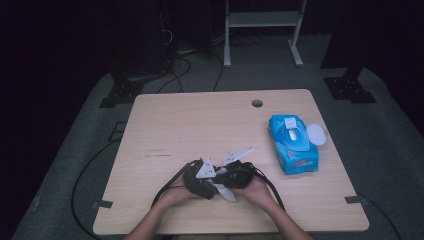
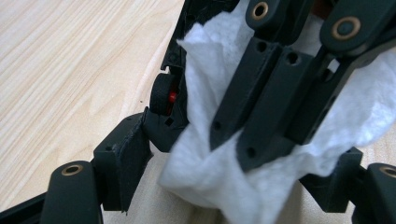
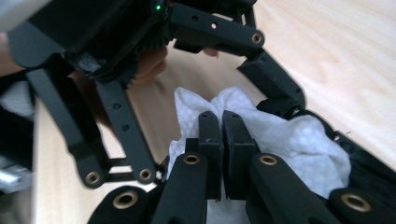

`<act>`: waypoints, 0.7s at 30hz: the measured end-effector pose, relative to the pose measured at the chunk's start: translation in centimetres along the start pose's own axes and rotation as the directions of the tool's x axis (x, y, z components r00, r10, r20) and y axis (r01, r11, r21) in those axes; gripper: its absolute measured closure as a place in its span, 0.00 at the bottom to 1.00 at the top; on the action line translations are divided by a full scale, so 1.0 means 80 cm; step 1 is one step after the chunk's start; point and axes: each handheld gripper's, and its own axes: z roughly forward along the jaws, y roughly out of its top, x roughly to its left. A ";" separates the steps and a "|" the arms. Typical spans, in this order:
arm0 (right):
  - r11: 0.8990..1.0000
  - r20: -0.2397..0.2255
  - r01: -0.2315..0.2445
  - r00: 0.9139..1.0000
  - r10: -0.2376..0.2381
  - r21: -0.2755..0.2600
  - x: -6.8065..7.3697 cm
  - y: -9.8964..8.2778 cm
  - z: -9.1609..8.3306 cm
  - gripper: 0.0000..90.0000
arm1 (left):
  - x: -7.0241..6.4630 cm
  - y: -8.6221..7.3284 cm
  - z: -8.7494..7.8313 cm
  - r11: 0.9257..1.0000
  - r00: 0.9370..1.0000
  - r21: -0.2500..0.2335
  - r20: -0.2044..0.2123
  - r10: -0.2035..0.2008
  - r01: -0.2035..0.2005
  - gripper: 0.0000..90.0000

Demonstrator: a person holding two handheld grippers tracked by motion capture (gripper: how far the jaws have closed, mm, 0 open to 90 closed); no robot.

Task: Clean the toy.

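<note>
A: Pale wood grain covers the table (image 1: pixel 165 125). Near the middle of its front edge, two hands hold the black grippers close together, tips facing each other.

B: What are the grippers doing?

A: The right gripper (image 3: pixel 223 122) has its jaws clenched together on a fold of white wipe (image 3: pixel 299 140). In the right gripper view the crumpled wipe bulges out on both sides of the closed jaws.

B: And the left one?

A: The left gripper (image 2: pixel 233 175) has its jaws spread wide apart. In the left gripper view the wipe (image 2: pixel 210 172) and the right gripper's closed tips (image 2: pixel 261 116) sit in the gap between them. I cannot tell whether its pads touch the wipe.

B: Where is the wipe compared to the table?

A: Just above the wood, near the front edge, between the two grippers.

B: Anything else on the table?

A: A blue wipes packet (image 1: pixel 292 144) lies near the right edge, its round white lid (image 1: pixel 316 134) flipped open. A small round hole (image 1: pixel 257 103) sits near the far edge.
</note>
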 end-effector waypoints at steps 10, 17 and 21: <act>0.999 -0.015 0.014 1.000 -0.014 0.037 -0.003 -0.002 -0.007 0.97 | -0.003 0.003 0.002 1.000 1.000 0.003 0.005 0.016 -0.016 0.27; 1.000 0.151 0.008 0.988 -0.005 -0.021 -0.005 0.005 -0.011 0.97 | -0.002 0.001 0.002 1.000 1.000 -0.011 0.011 0.001 -0.001 0.27; 0.999 0.215 0.004 0.977 0.005 -0.044 -0.011 0.004 -0.018 0.97 | -0.001 0.001 0.002 1.000 1.000 -0.008 0.013 0.002 -0.002 0.27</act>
